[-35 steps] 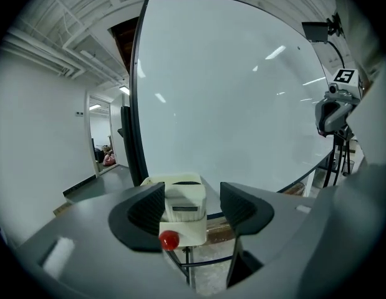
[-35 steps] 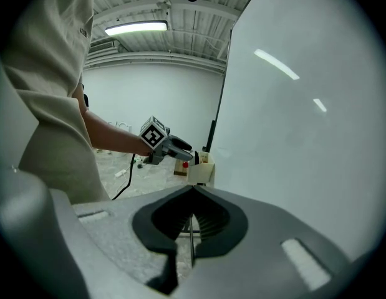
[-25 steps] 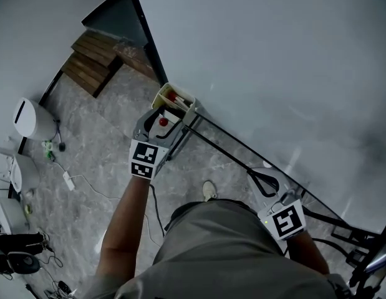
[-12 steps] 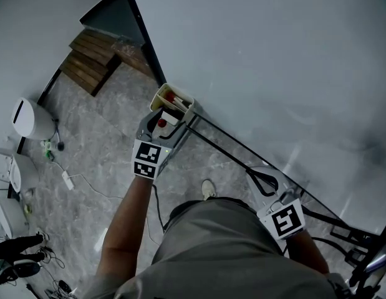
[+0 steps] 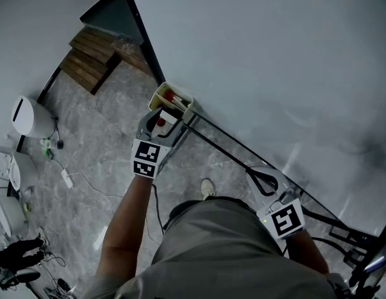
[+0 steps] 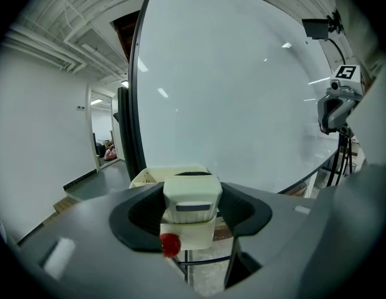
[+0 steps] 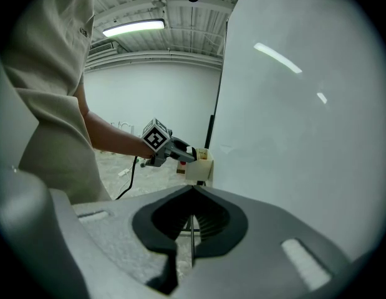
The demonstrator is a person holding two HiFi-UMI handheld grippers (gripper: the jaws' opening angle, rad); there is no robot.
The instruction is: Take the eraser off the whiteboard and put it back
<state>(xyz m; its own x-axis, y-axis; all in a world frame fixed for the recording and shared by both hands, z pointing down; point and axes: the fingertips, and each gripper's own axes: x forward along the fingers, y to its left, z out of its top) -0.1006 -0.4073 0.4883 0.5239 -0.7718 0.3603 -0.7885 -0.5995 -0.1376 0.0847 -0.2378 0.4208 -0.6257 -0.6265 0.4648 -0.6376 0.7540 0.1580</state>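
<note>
The cream eraser point(image 6: 191, 195), with a grey label and a red dot under it, sits between the pads of my left gripper point(image 6: 189, 212). Its jaws have just been closing and now press on both of its sides. In the head view that gripper point(image 5: 163, 118) is just below the cream box point(image 5: 174, 98) at the lower left corner of the whiteboard point(image 5: 274, 61). The same box point(image 6: 149, 174) shows behind the eraser. My right gripper point(image 7: 191, 195) is shut with nothing in it. It hangs low at the right point(image 5: 262, 179), next to the board's bottom rail.
The board's black stand bars point(image 5: 224, 145) run across the marble floor. A wooden pallet point(image 5: 93, 61) lies at the far left and a white round device point(image 5: 27, 117) stands near loose cables point(image 5: 68, 179). A shoe point(image 5: 208, 190) shows below me.
The left gripper's jaws look a little narrower round the eraser. Both hands stay where they were.
</note>
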